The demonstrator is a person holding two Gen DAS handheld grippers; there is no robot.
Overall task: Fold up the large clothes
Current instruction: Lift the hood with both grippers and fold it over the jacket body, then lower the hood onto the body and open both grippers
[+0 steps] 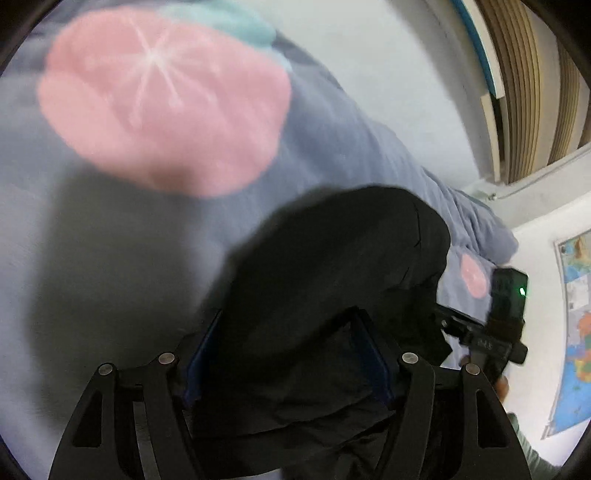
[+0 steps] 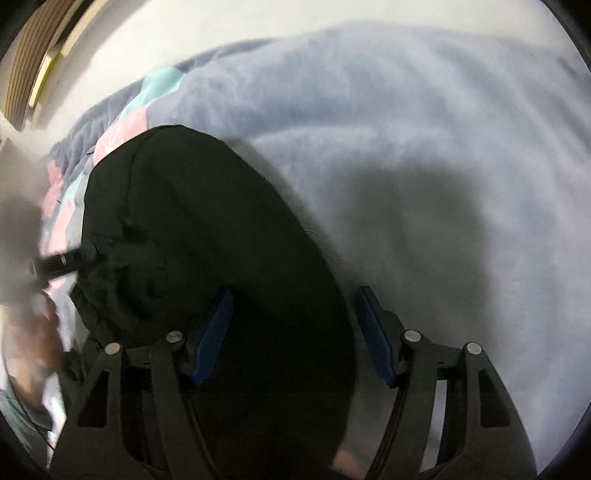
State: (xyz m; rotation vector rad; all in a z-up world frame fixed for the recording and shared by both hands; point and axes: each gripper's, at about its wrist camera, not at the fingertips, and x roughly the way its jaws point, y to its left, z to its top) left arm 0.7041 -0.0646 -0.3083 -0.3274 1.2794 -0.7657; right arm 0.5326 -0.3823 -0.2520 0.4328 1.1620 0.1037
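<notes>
Left wrist view: left claw (image 1: 288,354) spread wide, black garment (image 1: 332,266) bunched between the blue pads (image 1: 373,358) and draped over them; cannot tell if the pads actually press the cloth. Beyond it, garment mounds up over a grey-blue fleece blanket (image 1: 110,240) with a big pink print (image 1: 166,103) and a teal patch (image 1: 236,22). Only this view shows the right claw from the side, at the garment's right edge, with a green light on its body (image 1: 522,291); also a wall map (image 1: 576,325) far right and slatted wood panel (image 1: 532,81) top right.

Right wrist view: right claw (image 2: 291,332) spread apart, garment (image 2: 207,229) lying between the fingers, covering the left pad side, right pad (image 2: 373,332) bare and clear of cloth. Garment's far end is rounded and rests on the blanket (image 2: 424,155). Left edge: blurred left claw (image 2: 59,262) meeting the garment's crumpled side; blurred hand (image 2: 33,332) below it. Motion blur everywhere.
</notes>
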